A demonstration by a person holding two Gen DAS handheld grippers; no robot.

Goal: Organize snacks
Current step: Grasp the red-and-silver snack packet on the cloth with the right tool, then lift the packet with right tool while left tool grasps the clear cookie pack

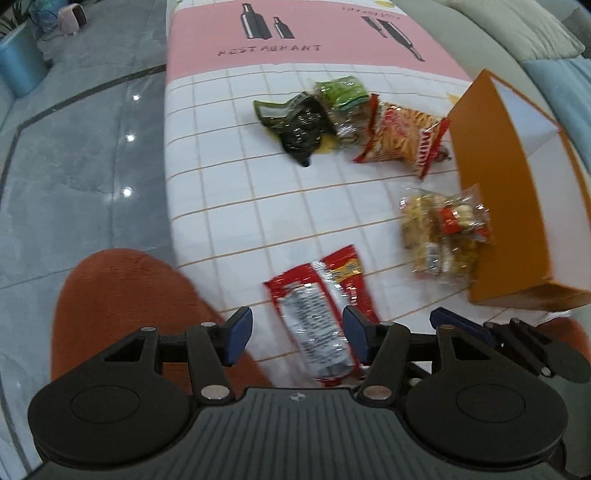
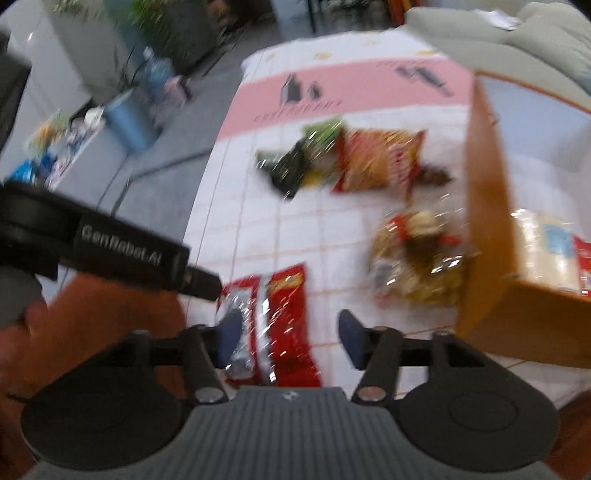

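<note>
Fingers of our left gripper point(image 1: 297, 334) gape wide, empty; red snack packet point(image 1: 319, 314) lies lengthwise between them, right gripper point(image 2: 290, 338) likewise.

"RESTAURANT" on tablecloth point(image 1: 207, 33); "GenRobot.AI" on left gripper point(image 2: 122, 247).

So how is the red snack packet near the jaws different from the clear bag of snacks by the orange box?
The red packet is long, narrow and flat; the clear bag is wider and lumpy. The red packet is red and silver foil, so its contents are hidden; the clear bag shows pale, mixed snacks inside. The red packet lies apart from the orange box; the clear bag sits right against it. Both lie on the tablecloth, outside the box.
</note>
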